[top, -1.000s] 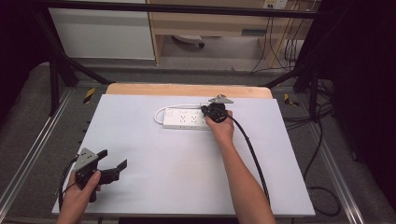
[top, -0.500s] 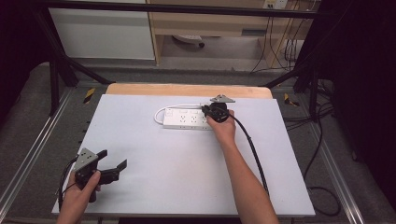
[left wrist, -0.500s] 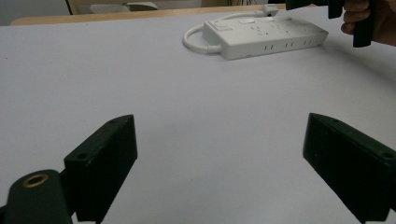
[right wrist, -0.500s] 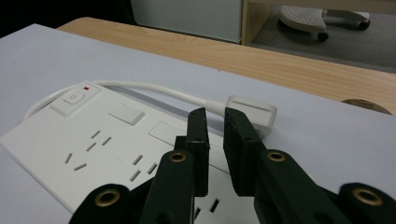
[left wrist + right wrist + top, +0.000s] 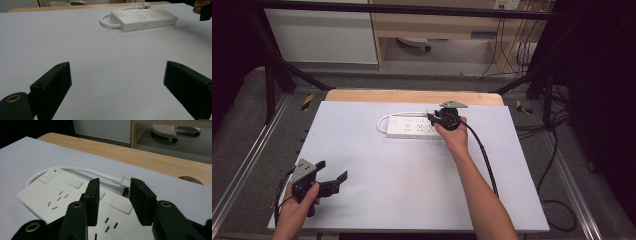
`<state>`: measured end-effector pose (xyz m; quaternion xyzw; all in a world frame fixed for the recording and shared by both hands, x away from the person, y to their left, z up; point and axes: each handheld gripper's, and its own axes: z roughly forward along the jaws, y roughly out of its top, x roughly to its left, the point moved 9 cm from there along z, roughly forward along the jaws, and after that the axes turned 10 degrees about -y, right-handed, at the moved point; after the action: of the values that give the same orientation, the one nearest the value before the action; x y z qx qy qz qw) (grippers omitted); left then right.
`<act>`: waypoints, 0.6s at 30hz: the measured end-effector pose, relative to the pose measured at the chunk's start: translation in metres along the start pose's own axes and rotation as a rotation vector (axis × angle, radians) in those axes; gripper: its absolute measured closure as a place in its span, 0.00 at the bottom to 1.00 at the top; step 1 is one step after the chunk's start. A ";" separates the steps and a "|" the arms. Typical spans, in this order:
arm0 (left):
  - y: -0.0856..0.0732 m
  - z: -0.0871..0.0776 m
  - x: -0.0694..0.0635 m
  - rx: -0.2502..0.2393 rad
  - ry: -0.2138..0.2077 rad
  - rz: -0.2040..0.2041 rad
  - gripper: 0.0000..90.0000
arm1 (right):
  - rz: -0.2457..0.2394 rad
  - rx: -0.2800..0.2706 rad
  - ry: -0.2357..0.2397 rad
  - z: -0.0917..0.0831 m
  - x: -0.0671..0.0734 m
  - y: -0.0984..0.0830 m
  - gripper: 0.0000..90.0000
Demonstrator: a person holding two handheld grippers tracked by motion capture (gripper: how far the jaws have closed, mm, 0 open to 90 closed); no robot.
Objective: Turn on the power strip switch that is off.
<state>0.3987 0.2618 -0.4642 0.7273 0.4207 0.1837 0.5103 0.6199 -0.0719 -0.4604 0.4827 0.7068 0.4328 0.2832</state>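
Claw on our right hand (image 5: 433, 118) has just been spreading its jaws. A second back it sat clamped over the white power strip (image 5: 414, 128) in the high view; now the right claw view shows a clear gap between the two black pads, with nothing pinched in it. What sits beyond that gap is the strip's own white plug (image 5: 124, 181), lying on the far side of the strip where its cable (image 5: 75, 169) loops back round. So we read this as a let-go: whatever we were squeezing there, most likely that plug or one of the flat switches, is released, and the pads press on nothing.

Position-wise hardly anything else has shifted. Our right hand hangs over the same right-hand end of the strip as in the earlier high views, and the strip itself hasn't slid. It lies flat on the tabletop (image 5: 412, 185), toward the far edge and a bit right of centre, cable curled at its left end. The little red mark by the main button (image 5: 49, 174) is visible, though we can't tell if that means it's on.

Our left claw (image 5: 332, 181) hasn't budged: parked at the near left corner, jaws wide apart and empty, well away from the strip, which shows far off in the left claw view (image 5: 143, 19).

Our guess is that one step on the strip is done and the right hand is free to back off or go for the next socket.
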 end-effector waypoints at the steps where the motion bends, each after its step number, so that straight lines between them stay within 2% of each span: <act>1: 0.000 0.000 0.000 -0.001 0.001 0.001 0.09 | 0.008 0.000 0.006 -0.002 0.000 0.001 0.64; 7: 0.000 0.000 0.000 -0.003 0.003 0.002 0.09 | 0.030 -0.004 0.008 -0.015 -0.005 0.009 0.50; 18: 0.000 0.000 0.000 -0.002 0.002 -0.002 0.08 | 0.063 0.012 0.009 -0.043 -0.022 0.014 0.21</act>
<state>0.3981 0.2618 -0.4644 0.7260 0.4220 0.1843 0.5108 0.5991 -0.1042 -0.4284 0.5044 0.6951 0.4393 0.2636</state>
